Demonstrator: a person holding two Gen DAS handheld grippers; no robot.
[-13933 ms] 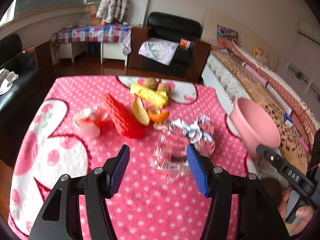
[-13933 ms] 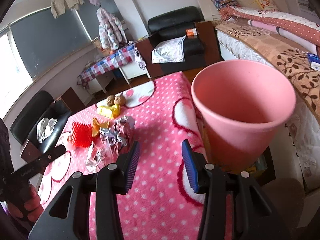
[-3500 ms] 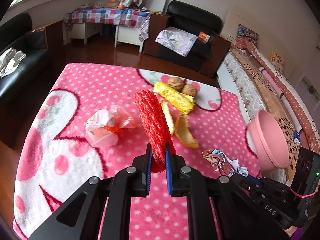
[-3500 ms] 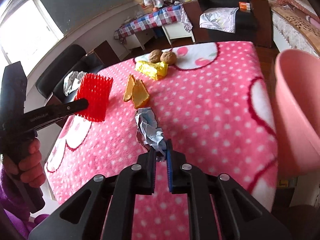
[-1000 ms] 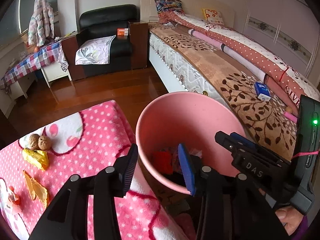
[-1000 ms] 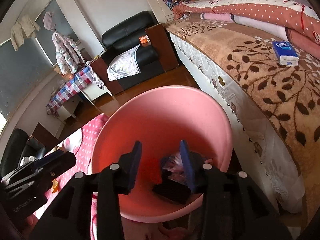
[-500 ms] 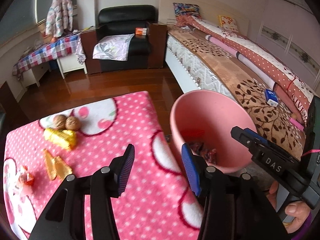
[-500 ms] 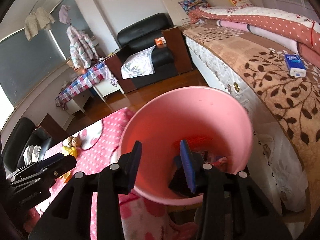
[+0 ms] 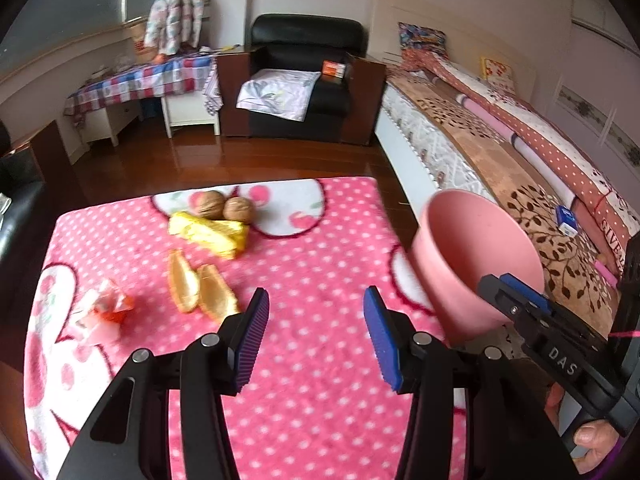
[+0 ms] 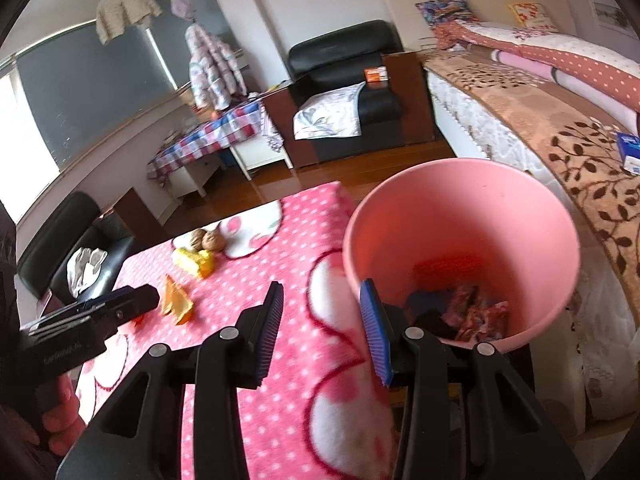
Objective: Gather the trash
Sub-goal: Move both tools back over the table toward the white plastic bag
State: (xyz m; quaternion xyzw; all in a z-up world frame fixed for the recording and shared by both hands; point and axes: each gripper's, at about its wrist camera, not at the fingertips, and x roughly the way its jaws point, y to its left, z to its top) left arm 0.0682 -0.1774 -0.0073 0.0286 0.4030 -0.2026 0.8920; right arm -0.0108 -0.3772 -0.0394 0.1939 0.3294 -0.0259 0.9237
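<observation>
Jaws of both grippers gape empty over pink dotted blanket beside bed.

Both wrist cams looked down from close over the pink polka-dot blanket; they shared the pink bin and walnuts.

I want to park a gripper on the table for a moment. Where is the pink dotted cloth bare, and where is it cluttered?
Bare: the near cloth and the strip between the orange peels and the pink bin. Crowded: the far left, with two walnuts, a yellow wrapper, the peels and a crumpled plastic wrapper.
</observation>
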